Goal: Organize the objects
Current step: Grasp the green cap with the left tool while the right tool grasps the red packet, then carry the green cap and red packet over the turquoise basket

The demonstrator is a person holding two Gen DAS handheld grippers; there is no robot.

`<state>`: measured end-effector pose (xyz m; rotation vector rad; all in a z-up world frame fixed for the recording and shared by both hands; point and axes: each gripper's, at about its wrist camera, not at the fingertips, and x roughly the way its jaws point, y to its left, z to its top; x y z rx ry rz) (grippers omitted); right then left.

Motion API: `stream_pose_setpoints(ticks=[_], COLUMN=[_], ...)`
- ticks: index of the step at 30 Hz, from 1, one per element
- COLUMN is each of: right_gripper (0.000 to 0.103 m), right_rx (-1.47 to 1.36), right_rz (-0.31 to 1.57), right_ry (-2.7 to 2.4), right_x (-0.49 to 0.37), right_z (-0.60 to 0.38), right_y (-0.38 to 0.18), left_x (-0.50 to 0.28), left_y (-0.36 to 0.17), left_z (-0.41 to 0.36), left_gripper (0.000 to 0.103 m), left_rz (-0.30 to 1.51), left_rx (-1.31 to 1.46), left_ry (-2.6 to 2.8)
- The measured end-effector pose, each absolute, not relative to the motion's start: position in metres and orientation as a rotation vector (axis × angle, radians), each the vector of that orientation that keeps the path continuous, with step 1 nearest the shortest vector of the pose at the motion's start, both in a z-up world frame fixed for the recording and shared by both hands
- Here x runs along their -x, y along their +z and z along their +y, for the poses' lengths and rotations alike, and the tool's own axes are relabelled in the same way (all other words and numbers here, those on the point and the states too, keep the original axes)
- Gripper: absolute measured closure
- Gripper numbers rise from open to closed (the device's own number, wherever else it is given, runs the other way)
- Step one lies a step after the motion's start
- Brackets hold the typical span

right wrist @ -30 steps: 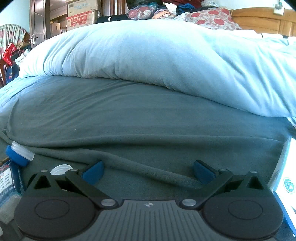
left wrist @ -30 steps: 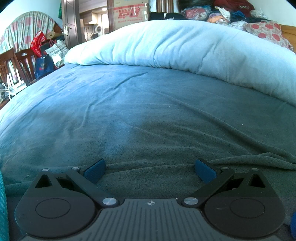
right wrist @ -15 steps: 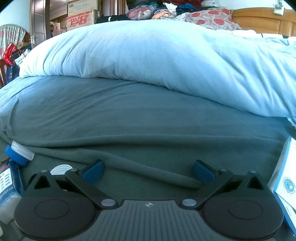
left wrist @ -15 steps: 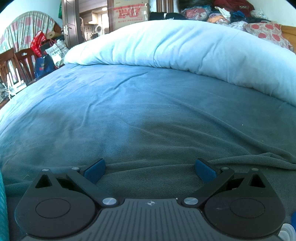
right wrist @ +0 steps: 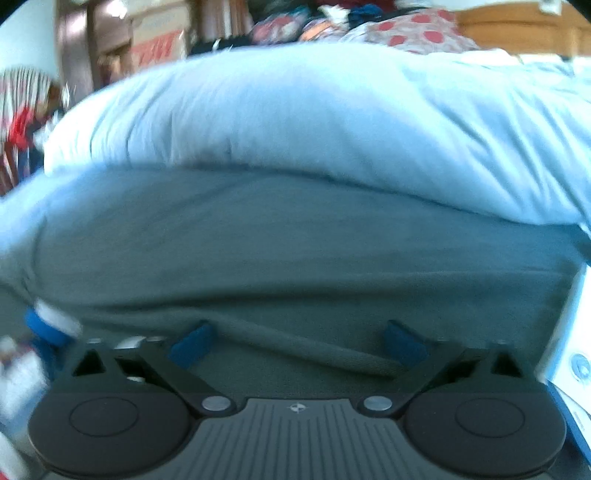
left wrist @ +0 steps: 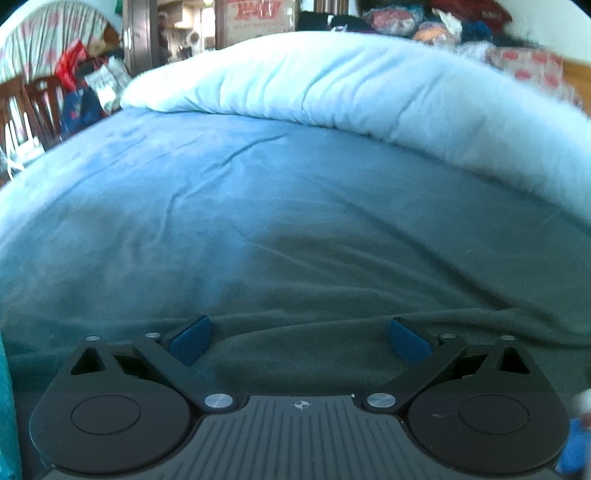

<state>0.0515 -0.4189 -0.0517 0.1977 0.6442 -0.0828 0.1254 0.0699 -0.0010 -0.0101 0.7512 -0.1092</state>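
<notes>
Here both tools sit low at the near edge of the bed, tilted down at the dark blanket [left wrist: 295, 229]. The left gripper [left wrist: 300, 339] has its jaws apart with only cloth between the blue pads [left wrist: 191, 339]; they have just been closing a little, on nothing. The right gripper [right wrist: 295, 343] is the same: released, jaws just drawing in slightly, a raised fold [right wrist: 314, 354] of blanket lying between them but not pinched.

The things to tidy lie at the near edge, off to the sides of the right view: a blue-capped bottle [right wrist: 48, 325] at the left, blurred, and a white-and-blue box [right wrist: 574, 343] at the right, both beside the gripper, neither touched. At the bottom right corner of the left view a small white and blue shape [left wrist: 578, 435] shows, too blurred to name.

Likely the step in hand is choosing a first object. To do it well, I would turn one gripper squarely toward its target, bring the jaws wide again, and come down so the pads straddle the object rather than the blanket, since soft cloth can bunch up between them.

Farther back lies the pale duvet [left wrist: 351, 85], heaped across the bed, with clutter [right wrist: 388, 22] beyond.
</notes>
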Motion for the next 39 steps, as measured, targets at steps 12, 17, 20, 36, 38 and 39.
stream_pose_setpoints(ticks=[12,17,20,36,38,39], right_gripper=[0.026,0.065,0.065,0.086,0.086,0.086], right_rx=[0.341,0.463,0.486,-0.097,-0.147,-0.177], right_rz=[0.659,0.808,0.819,0.726,0.702,0.684], right_ry=[0.662,0.793,0.819,0.610,0.566,0.544], right_x=[0.042,0.018,0.010,0.084,0.082,0.084], right_z=[-0.268,-0.246,-0.240,-0.302,-0.303,-0.306], right_y=[0.017,-0.022,-0.036,0.009,0.008,0.010], left_x=[0.031,0.052,0.058,0.047,0.047,0.048], left_y=[0.083,0.066,0.060,-0.006,-0.007,-0.008], left_z=[0.065,0.073,0.071,0.026,0.022,0.019], left_gripper=[0.004,0.030,0.028,0.048,0.051,0.063], left_rz=[0.594,0.699,0.719,0.734,0.717,0.706], left_rx=[0.076,0.003,0.007,-0.131,-0.147,-0.157], left_ry=[-0.424,-0.499,-0.543,-0.599,-0.595,-0.580])
